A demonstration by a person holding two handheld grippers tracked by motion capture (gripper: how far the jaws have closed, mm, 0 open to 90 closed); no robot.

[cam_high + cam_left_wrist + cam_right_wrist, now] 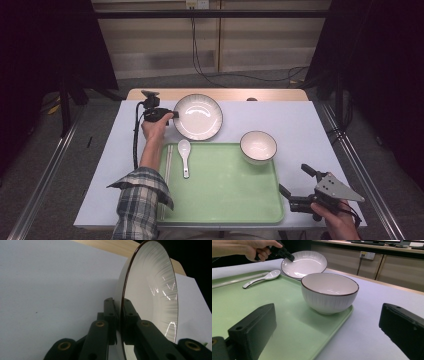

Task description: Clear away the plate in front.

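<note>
My left gripper [168,115] is shut on the left rim of a white ribbed plate [197,116] with a dark edge, just beyond the green tray [225,190]. In the left gripper view both jaws pinch the plate [150,297] at its rim. The right gripper view shows that plate [304,263] tilted, with the left gripper [287,255] on its raised side. A white bowl [258,146] sits in the tray's far right corner. My right gripper [294,180] hovers open off the tray's near right corner, and its jaws point at the bowl [329,292].
A white spoon [184,157] and a pair of pale chopsticks [169,165] lie on the left part of the tray. The pale table [310,125] has bare room to the right of the plate and the bowl. A wooden edge runs along its far side.
</note>
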